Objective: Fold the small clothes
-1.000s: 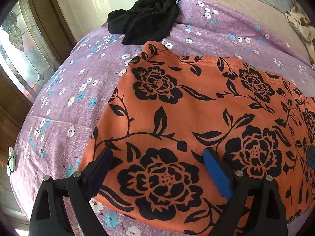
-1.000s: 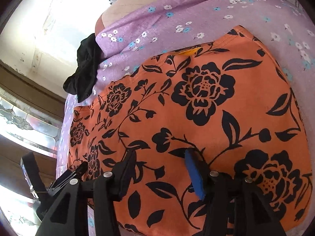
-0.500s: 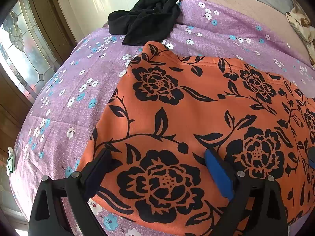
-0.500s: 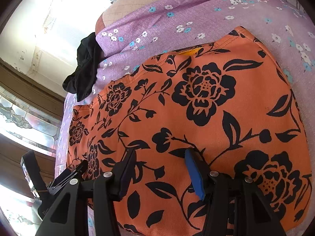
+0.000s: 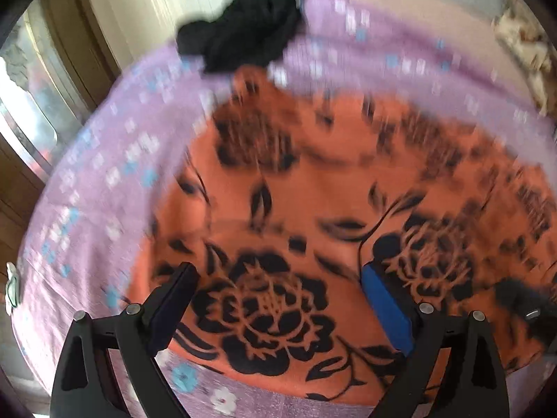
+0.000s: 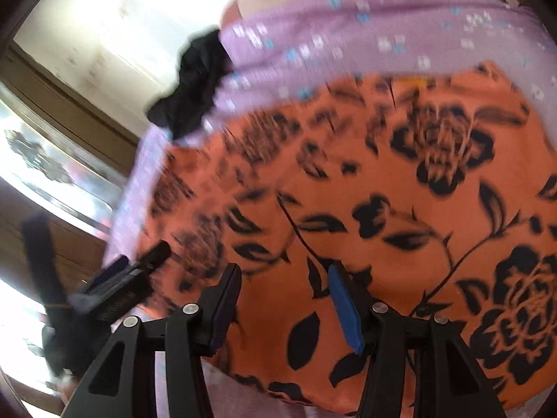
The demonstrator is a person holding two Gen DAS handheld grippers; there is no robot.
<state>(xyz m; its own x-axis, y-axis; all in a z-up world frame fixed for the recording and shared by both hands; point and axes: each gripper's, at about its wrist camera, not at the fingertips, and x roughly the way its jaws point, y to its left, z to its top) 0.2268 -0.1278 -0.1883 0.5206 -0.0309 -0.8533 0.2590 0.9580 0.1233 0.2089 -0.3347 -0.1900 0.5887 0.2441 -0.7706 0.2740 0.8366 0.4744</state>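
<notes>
**Both grippers angled down over the orange floral garment, jaws apart**

Left wrist view: left gripper (image 5: 278, 285) tilts down, fingers spread wide. Orange floral garment (image 5: 313, 191) lies flat on the purple floral bedsheet (image 5: 104, 160); its near hem sits between and under the fingertips. No clear pinch, frame blurred. Black garment (image 5: 243, 45) bunched well beyond.

Right wrist view: right gripper (image 6: 283, 278) tilts down, jaws half apart, released, the same garment (image 6: 400, 226) spread beneath them. Left gripper (image 6: 139, 268) just beside, to the left.
</notes>
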